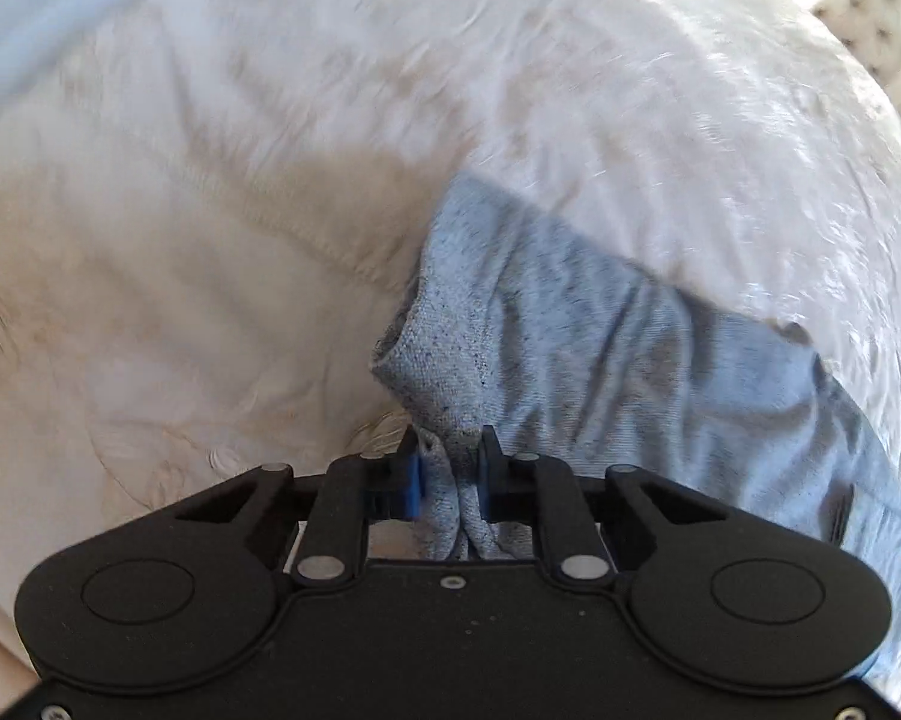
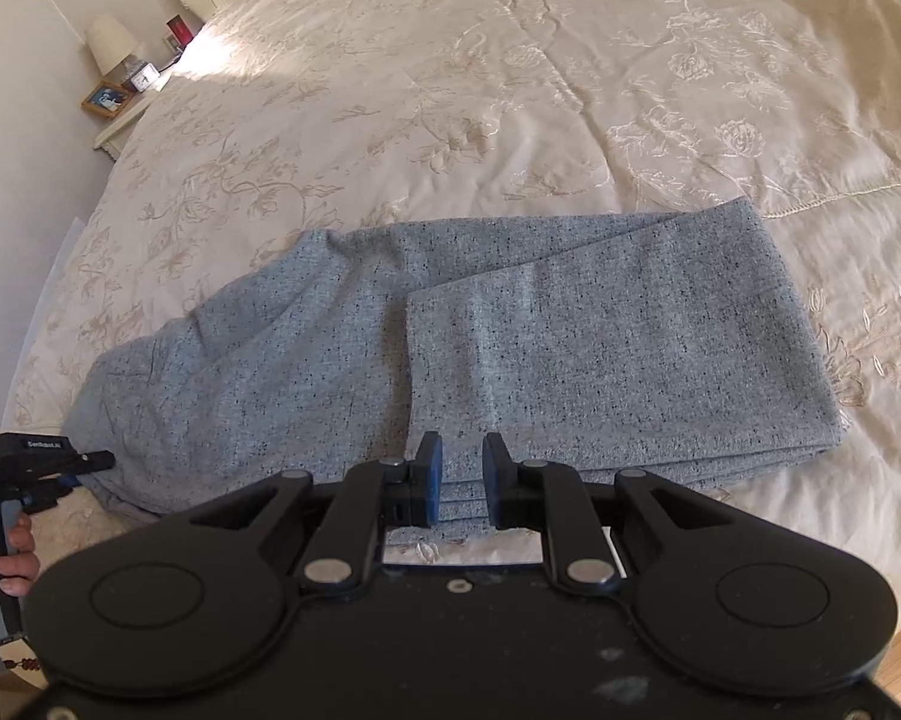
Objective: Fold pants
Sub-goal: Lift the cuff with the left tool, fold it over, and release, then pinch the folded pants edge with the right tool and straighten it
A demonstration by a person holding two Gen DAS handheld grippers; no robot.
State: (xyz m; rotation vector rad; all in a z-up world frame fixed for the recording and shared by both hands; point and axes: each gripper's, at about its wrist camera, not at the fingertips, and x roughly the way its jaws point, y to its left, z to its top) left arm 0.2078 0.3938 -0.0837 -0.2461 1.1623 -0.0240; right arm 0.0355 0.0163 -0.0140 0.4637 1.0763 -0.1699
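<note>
The grey speckled pants lie on a cream embroidered bedspread, partly folded: a layered rectangle to the right, with looser, rumpled cloth spreading left toward the bed's edge. No container shows in either view. In the left wrist view the left gripper is clenched on a bunched ridge of the pants' fabric, its blue-lined pads pressing in from both sides; that view is blurred. The right gripper sits at the near edge of the folded stack, the layered edge between its fingers with a gap showing; whether the pads press the cloth I cannot tell. A person's hand holds the left gripper's handle left of the pants. Beyond the bedspread's far-left corner stands a nightstand with a lamp.
</note>
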